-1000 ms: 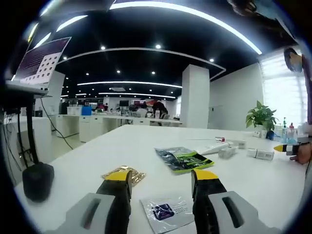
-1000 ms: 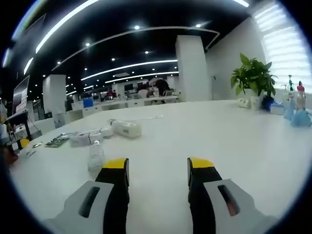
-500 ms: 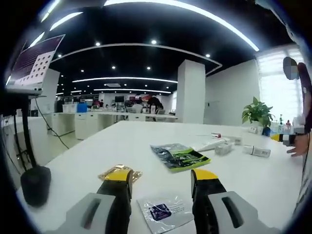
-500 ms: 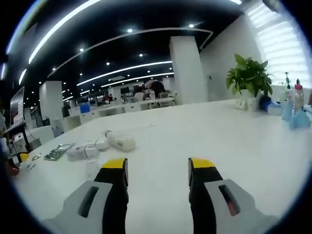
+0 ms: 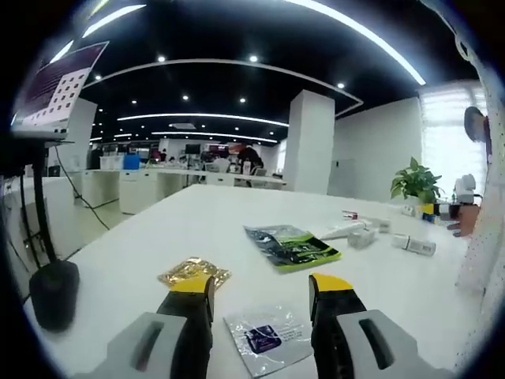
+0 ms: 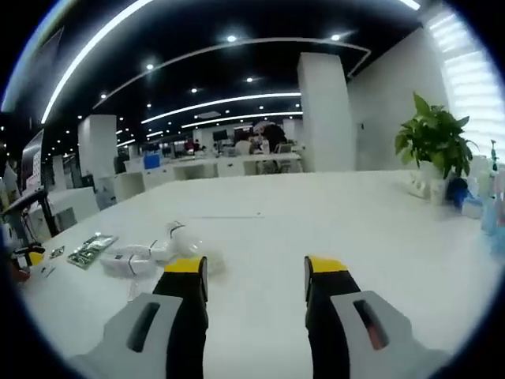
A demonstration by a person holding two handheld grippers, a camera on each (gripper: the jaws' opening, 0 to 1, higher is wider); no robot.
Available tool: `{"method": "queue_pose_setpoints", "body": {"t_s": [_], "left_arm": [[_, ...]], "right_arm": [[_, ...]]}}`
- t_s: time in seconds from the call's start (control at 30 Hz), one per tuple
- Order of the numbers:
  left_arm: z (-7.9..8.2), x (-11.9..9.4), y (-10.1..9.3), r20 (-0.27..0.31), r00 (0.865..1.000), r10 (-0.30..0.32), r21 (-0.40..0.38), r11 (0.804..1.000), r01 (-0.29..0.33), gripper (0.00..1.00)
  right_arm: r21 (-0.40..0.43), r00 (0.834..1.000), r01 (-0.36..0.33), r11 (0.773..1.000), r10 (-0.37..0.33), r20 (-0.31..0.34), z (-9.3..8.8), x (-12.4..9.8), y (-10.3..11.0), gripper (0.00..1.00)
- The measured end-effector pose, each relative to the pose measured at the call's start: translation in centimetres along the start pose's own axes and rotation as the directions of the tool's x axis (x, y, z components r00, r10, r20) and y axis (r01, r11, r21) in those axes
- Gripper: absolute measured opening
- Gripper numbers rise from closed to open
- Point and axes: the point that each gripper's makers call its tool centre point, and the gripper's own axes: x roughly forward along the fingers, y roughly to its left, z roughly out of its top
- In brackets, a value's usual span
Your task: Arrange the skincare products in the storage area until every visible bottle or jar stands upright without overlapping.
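Fingers point(image 5: 189, 296) of both grippers spread empty over a white table point(image 5: 181, 237) in a dark-ceilinged office.

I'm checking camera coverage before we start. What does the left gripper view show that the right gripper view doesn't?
Left gripper view alone: a gold sachet, a silver sachet with a purple label and a black stand base.
Right gripper view alone: a spray bottle by the window.
Both: the white table, the green packet, the potted plant, and each view's own open jaws.
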Motion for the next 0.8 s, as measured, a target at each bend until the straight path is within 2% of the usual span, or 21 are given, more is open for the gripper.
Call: {"method": "queue_pose_setpoints", "body": {"t_s": [0.07,0.13,0.2,0.27,0.37,0.43,0.47,0.57,0.63,0.7,0.8], "left_arm": [[0.2,-0.1,-0.3,0.006,1.000,-0.005,-0.002,1.000,0.005,0.49],[0.3,-0.1,-0.4,0.007,1.000,-0.004,-0.003,1.000,0.004,0.49],[0.2,-0.1,-0.5,0.005,1.000,0.002,-0.014,1.000,-0.002,0.49],[0.1,-0.2,-0.7,0.000,1.000,0.009,-0.021,1.000,-0.009,0.49],[0.2,-0.1,-0.9,0.002,1.000,0.008,-0.020,1.000,-0.008,0.49],[0.3,-0.1,-1.1,0.004,1.000,0.010,-0.012,1.000,-0.010,0.50],[0.3,-0.1,-1.2,0.006,1.000,0.013,-0.005,1.000,-0.013,0.50],[0.3,-0.1,-1.2,0.006,1.000,0.019,-0.023,1.000,-0.019,0.50],[0.3,-0.1,-1.2,0.010,0.999,0.033,-0.020,0.999,-0.033,0.50],[0.2,-0.1,-1.2,0.008,0.999,0.040,-0.019,0.999,-0.040,0.50],[0.1,-0.1,-1.3,0.006,0.999,0.050,-0.013,0.999,-0.050,0.50]], "right_arm": [[-0.024,0.999,-0.032,0.999,0.031,-0.045,0.1,1.2,0.8,0.43],[-0.036,0.997,-0.055,0.998,0.052,-0.063,0.2,2.1,1.4,0.39],[-0.033,0.987,-0.115,0.993,0.111,-0.112,0.2,3.5,2.8,0.34],[-0.069,0.980,-0.177,0.982,0.170,-0.106,0.9,5.4,3.8,0.35],[-0.129,0.955,-0.272,0.954,0.251,-0.159,1.1,7.1,6.0,0.39],[-0.144,0.942,-0.303,0.942,0.274,-0.192,0.9,7.9,6.6,0.38],[-0.159,0.930,-0.332,0.930,0.295,-0.217,0.7,8.4,7.1,0.38],[-0.184,0.908,-0.373,0.909,0.318,-0.272,-0.1,9.5,7.8,0.38],[-0.191,0.883,-0.413,0.890,0.340,-0.323,-1.1,10.1,8.2,0.39],[-0.190,0.863,-0.434,0.881,0.346,-0.368,-1.8,10.5,8.5,0.38],[-0.210,0.850,-0.443,0.871,0.335,-0.405,-2.4,11.3,8.6,0.33]]}}
